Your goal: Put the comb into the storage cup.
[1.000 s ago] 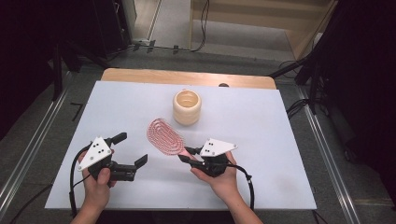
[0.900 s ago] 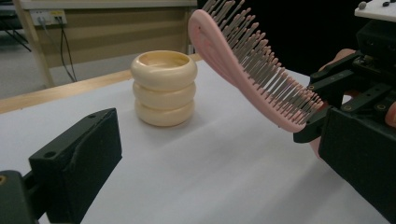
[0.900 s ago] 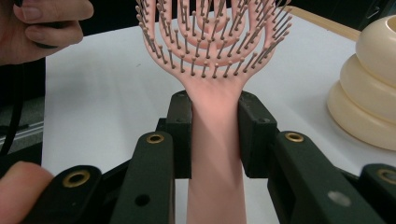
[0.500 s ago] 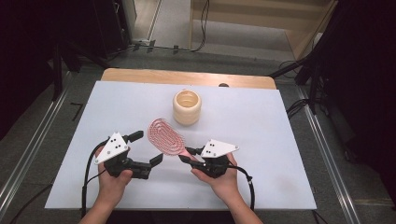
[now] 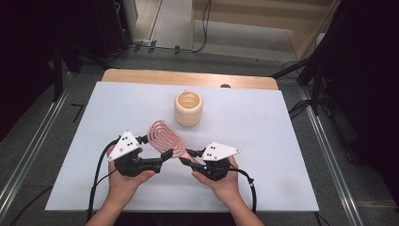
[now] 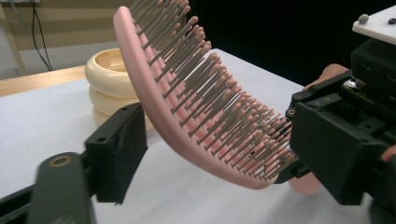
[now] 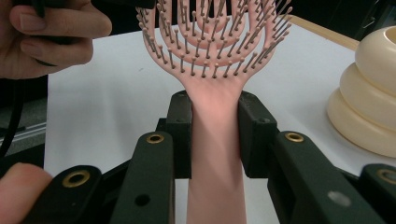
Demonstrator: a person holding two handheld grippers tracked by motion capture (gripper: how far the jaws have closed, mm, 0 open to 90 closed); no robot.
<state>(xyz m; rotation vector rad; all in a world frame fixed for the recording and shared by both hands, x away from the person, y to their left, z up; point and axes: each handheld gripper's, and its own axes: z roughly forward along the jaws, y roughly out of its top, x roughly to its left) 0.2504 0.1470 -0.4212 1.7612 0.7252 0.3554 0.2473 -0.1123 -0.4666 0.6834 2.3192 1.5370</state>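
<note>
Jaws of the right gripper (image 7: pixel 215 135) clamp the pink handle of the brush (image 7: pixel 212 56) from both sides; the right gripper view shows both pads pressed flat against it, with the bristles facing the camera and the head rising above the jaws. That view also catches the fingers of the other hand (image 7: pixel 51 37) at upper left and the cream ringed cup (image 7: pixel 369 107) at right.

The left gripper view gives the side profile instead: the brush (image 6: pixel 187 121) curves up and away, bristles pointing right, with one black pad just behind its back and the other jaw on the bristle side. This left gripper (image 6: pixel 205 154) stands partly open around the brush head and has just been closing; whether the pads yet touch the brush I cannot tell.

From the high view, the left gripper (image 5: pixel 162 157) and right gripper (image 5: pixel 188 157) face each other over the near part of the white desk (image 5: pixel 282 141), the brush (image 5: pixel 162 136) held tilted between them. The cup (image 5: pixel 188 108) stands beyond, apart from the brush.
</note>
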